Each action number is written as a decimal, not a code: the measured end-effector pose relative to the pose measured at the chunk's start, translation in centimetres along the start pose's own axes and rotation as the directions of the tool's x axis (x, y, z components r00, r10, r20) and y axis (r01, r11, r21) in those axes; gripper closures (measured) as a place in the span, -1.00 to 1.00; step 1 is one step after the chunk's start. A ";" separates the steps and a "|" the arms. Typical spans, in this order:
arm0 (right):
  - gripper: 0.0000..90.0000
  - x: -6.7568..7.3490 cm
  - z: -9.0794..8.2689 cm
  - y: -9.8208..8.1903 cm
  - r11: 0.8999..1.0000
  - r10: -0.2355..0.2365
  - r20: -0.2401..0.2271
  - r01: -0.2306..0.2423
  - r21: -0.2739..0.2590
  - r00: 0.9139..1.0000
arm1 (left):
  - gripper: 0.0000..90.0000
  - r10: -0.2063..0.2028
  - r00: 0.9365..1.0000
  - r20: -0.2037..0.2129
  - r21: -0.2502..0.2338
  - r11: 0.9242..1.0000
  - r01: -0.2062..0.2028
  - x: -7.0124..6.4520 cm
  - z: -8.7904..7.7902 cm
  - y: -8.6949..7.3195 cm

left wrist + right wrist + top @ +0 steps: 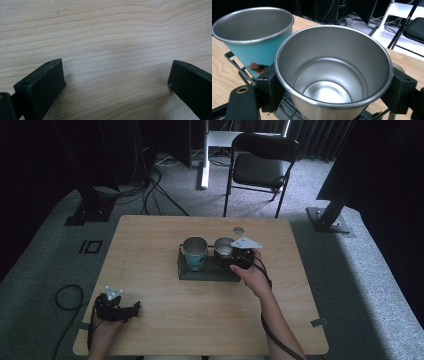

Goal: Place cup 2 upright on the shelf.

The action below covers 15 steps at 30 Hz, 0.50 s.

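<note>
Stainless steel is what we find between the jaws of the right tongs (332, 92): they grip a plain metal cup (334, 75) from both sides, upright over the right end of a dark wire rack (207, 270) at mid-surface (150, 285). We note a teal cup (255, 37) just beside it, standing in the rack's left end. The left tongs (116, 82) rest near the front left corner, jaws spread wide over bare wood.

Light wooden table (165, 320) with rounded corners on grey carpet, black wire rack (207, 270) near its middle, small round disc (238, 230) toward the far edge, left gripper (131, 311) resting at the near-left corner.
</note>
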State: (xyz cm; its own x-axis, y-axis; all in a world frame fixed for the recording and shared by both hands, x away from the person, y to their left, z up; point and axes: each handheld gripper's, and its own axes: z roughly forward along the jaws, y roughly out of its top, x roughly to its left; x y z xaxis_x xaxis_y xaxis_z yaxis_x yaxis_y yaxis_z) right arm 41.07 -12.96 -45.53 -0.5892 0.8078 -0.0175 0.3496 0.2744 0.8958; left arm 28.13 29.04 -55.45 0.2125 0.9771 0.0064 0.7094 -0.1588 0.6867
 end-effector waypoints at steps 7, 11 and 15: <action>-0.60 0.1 0.5 -0.6 1.000 0.005 0.002 -0.005 0.019 1.000 | -0.97 0.000 1.000 0.000 0.000 1.000 0.000 0.0 0.0 0.0; -0.60 0.2 0.9 -0.9 1.000 0.006 0.000 -0.006 0.027 1.000 | -0.97 0.000 1.000 0.000 -0.001 1.000 0.000 0.0 0.0 0.0; -0.60 0.3 1.1 -1.1 0.999 0.002 0.001 -0.002 0.035 1.000 | -0.97 0.000 1.000 0.000 0.000 1.000 0.000 0.0 0.0 0.0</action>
State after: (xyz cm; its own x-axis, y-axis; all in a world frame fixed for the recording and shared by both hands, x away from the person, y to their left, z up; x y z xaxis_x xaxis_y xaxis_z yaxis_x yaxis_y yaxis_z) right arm 41.28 -12.46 -46.99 -0.5876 0.8090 -0.0163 0.3761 0.2909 0.8797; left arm 28.13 29.04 -55.45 0.2127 0.9771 0.0065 0.7091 -0.1589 0.6869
